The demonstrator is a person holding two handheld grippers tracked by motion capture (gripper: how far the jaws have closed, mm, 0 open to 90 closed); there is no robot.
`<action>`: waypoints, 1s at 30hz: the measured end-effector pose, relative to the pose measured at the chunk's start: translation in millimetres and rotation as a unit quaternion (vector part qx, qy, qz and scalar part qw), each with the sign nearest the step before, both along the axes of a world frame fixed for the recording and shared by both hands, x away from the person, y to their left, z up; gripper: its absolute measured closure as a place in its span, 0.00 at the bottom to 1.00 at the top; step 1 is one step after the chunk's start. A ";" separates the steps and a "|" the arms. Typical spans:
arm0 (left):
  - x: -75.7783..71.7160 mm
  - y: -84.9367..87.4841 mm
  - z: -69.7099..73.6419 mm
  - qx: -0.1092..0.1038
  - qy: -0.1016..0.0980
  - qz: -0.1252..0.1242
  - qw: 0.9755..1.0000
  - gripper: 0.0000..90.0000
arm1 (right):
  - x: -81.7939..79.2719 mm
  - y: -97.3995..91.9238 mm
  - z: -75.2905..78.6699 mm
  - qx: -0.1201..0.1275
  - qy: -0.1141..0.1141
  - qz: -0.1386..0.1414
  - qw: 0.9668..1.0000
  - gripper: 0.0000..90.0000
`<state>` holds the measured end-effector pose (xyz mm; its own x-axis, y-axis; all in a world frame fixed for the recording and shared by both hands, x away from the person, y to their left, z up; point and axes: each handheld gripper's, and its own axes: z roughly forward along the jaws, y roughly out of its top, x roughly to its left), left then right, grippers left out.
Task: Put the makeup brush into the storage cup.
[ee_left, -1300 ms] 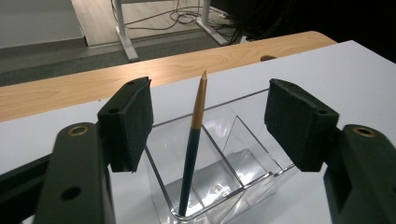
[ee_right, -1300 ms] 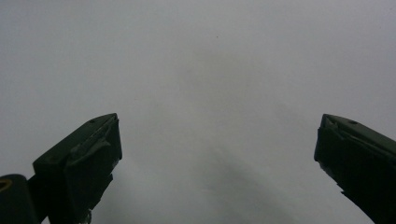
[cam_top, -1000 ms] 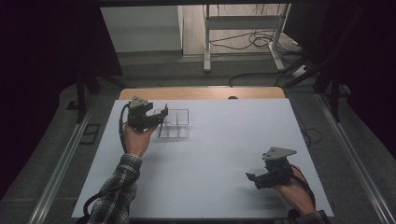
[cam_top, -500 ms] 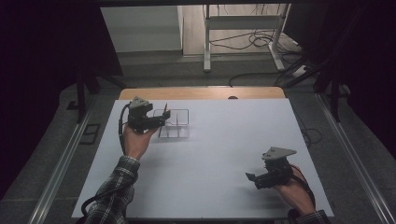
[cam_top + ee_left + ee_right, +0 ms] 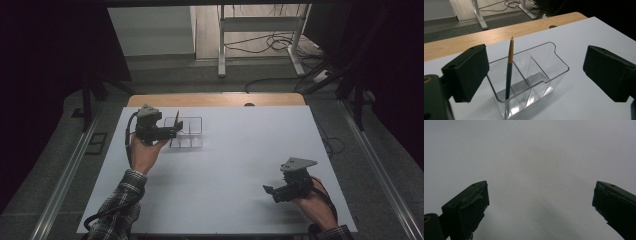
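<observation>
Glossy clear plastic organizer (image 5: 537, 75) holding a smooth pencil (image 5: 509, 72) on a matt white desk (image 5: 584, 32) edged in wood

A fixed high camera looked forward and down over the white table (image 5: 225, 165). The left gripper's camera sat close above the clear organizer (image 5: 534, 75), which the high view (image 5: 187, 132) also showed. The right gripper's camera faced bare tabletop at close range.

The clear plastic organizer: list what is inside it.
The clear organizer holds one pencil, dark with a golden upper end, leaning in the left compartment of the left gripper view. The other compartments look empty. The pencil's lower tip is blurred by the plastic walls.
</observation>
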<state>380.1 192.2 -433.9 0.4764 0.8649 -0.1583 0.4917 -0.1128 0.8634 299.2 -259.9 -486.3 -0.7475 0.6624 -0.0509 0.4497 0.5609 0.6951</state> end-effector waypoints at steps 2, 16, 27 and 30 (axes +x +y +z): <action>-1.5 0.0 0.9 0.004 0.001 -0.003 1.000 0.07 | 0.0 0.1 0.0 0.000 0.000 0.000 1.000 0.01; -12.8 6.3 4.6 0.000 0.011 -0.011 1.000 0.03 | 0.0 0.2 -0.2 -0.001 0.000 0.000 1.000 0.01; -22.6 14.9 4.6 0.004 0.015 -0.014 1.000 0.03 | -0.2 0.3 -0.2 -0.001 0.000 -0.001 1.000 0.01; -25.4 16.1 5.0 0.010 0.016 -0.016 1.000 0.03 | -0.2 0.1 -0.1 -0.001 0.000 -0.001 1.000 0.01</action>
